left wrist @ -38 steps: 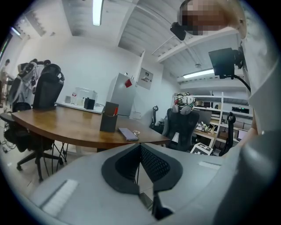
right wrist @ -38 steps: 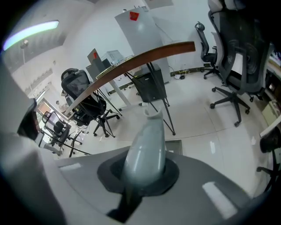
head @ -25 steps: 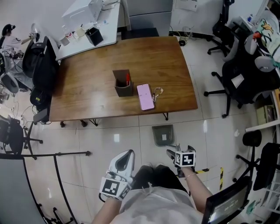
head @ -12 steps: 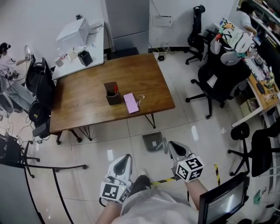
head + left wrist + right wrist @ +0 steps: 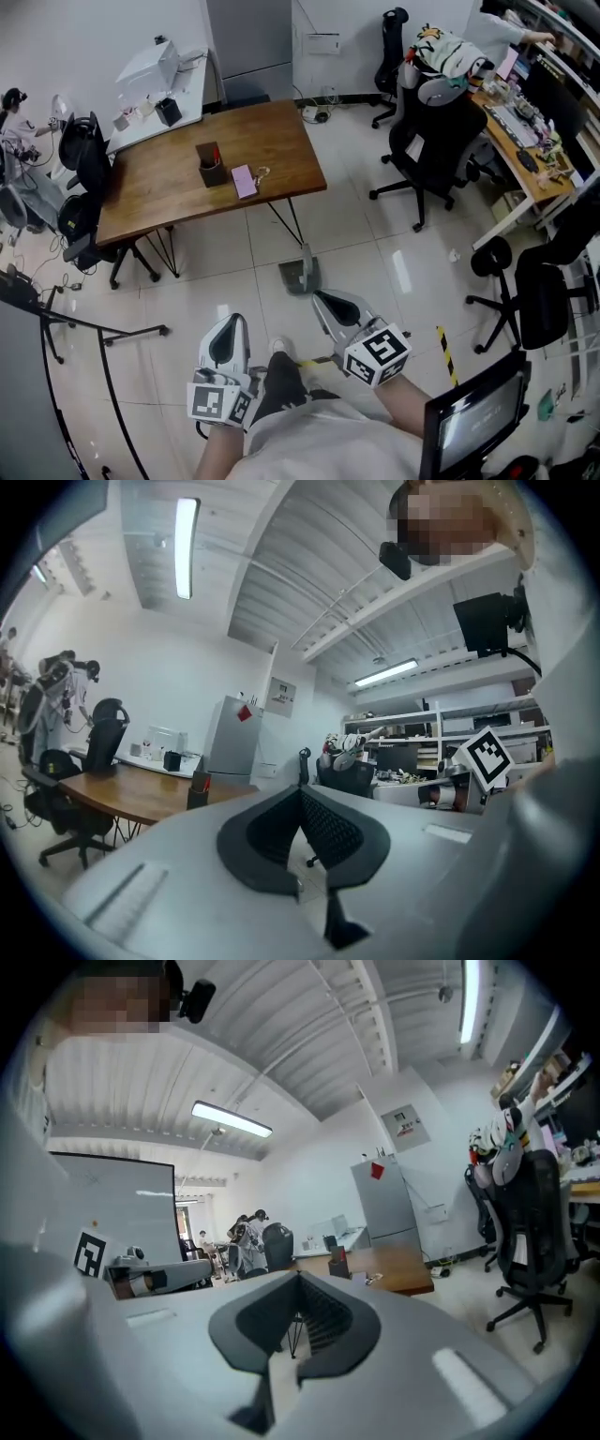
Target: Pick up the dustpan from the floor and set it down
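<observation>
A wooden counter (image 5: 169,192) stood beyond, carrying a dark pen holder (image 5: 212,172) and a pink phone (image 5: 244,181). A black office chair (image 5: 433,141) stood to the right. The only print was the black-and-white squares on the marker cube (image 5: 377,354) of each claw; the wall notice (image 5: 322,44) was too small to read. The grey dustpan (image 5: 298,278) was on the floor tiles, just past the tip of the right claw (image 5: 322,298), with its long axis running toward the counter. Whether they touched I could not tell. The right claw and the left claw (image 5: 232,321) were both closed, with nothing seen between the jaws.
</observation>
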`<action>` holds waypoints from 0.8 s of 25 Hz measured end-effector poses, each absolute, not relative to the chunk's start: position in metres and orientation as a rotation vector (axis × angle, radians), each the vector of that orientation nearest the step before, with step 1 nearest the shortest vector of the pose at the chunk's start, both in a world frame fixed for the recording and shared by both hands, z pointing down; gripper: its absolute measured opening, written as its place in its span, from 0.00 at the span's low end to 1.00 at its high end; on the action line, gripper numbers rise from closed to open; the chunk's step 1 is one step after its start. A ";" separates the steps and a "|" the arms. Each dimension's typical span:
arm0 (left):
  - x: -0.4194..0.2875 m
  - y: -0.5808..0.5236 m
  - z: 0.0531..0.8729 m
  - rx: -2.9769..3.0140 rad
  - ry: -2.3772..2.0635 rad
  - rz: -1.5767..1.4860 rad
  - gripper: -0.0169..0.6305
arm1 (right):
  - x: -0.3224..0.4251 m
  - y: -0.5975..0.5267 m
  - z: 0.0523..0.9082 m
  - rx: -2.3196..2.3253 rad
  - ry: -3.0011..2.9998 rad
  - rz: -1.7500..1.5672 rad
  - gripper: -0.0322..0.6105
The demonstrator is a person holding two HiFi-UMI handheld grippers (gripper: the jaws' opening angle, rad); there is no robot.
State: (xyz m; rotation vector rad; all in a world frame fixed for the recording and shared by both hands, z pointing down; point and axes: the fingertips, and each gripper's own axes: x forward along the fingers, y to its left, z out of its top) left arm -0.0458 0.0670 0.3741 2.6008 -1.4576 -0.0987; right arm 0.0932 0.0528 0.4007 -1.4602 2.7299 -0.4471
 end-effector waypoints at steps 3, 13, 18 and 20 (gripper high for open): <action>-0.030 0.105 0.369 2.611 -1.448 -0.095 0.05 | 0.102 0.089 0.393 -1.443 2.733 -0.430 0.05; -0.024 0.129 0.347 2.673 -1.414 -0.098 0.05 | 0.091 0.111 0.374 -1.435 2.775 -0.326 0.05; -0.035 0.127 0.343 2.673 -1.425 -0.131 0.05 | 0.086 0.110 0.380 -1.494 2.785 -0.292 0.05; -0.039 0.127 0.345 2.670 -1.427 -0.131 0.05 | 0.081 0.113 0.381 -1.491 2.794 -0.290 0.05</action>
